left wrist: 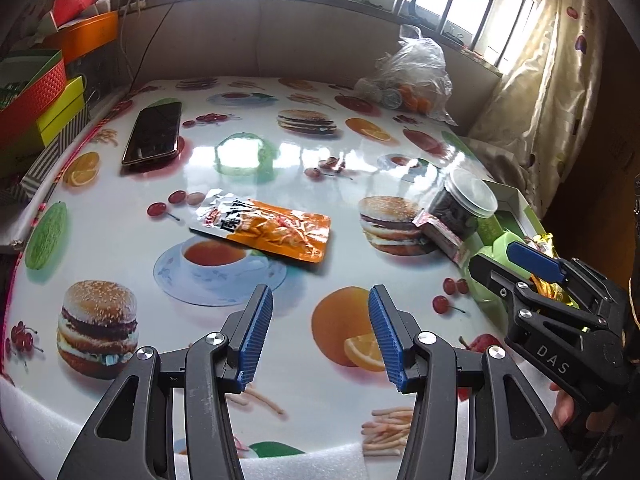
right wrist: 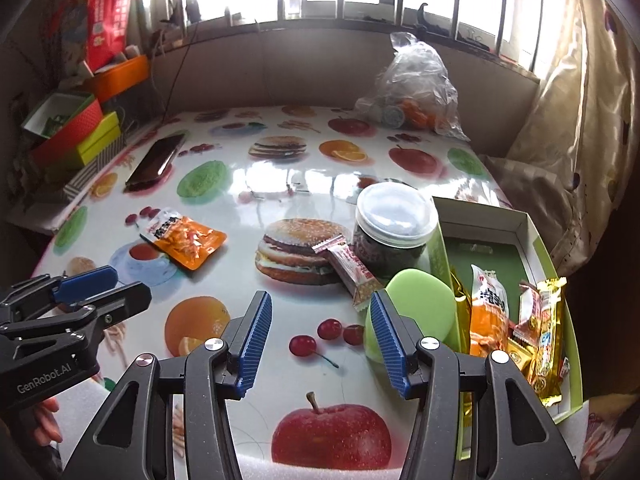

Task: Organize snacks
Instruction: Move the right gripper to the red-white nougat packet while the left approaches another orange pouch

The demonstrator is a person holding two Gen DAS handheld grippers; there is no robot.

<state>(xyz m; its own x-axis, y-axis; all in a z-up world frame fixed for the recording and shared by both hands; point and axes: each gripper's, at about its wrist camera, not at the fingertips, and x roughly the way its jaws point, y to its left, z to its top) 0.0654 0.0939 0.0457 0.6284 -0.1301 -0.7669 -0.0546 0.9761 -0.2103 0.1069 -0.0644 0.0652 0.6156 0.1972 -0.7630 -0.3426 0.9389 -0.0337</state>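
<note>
An orange snack packet (left wrist: 266,229) (right wrist: 184,241) lies flat on the food-print tablecloth, ahead of my open, empty left gripper (left wrist: 320,332). A pink wrapped bar (right wrist: 351,272) (left wrist: 440,234) leans against a clear-lidded jar of dark contents (right wrist: 390,226) (left wrist: 464,204). A round green piece (right wrist: 420,312) rests by the green box (right wrist: 556,264), which holds several gold and orange packets (right wrist: 488,312). My right gripper (right wrist: 320,332) hovers open and empty just left of that green piece and short of the pink bar. Each gripper shows in the other's view, the left one (right wrist: 100,286) and the right one (left wrist: 516,258).
A dark phone (left wrist: 154,134) (right wrist: 158,158) lies at the far left of the table. A clear plastic bag of oranges (left wrist: 412,80) (right wrist: 416,96) sits at the back right. Stacked red and yellow boxes (left wrist: 36,96) stand off the left edge; a curtain (right wrist: 580,120) hangs right.
</note>
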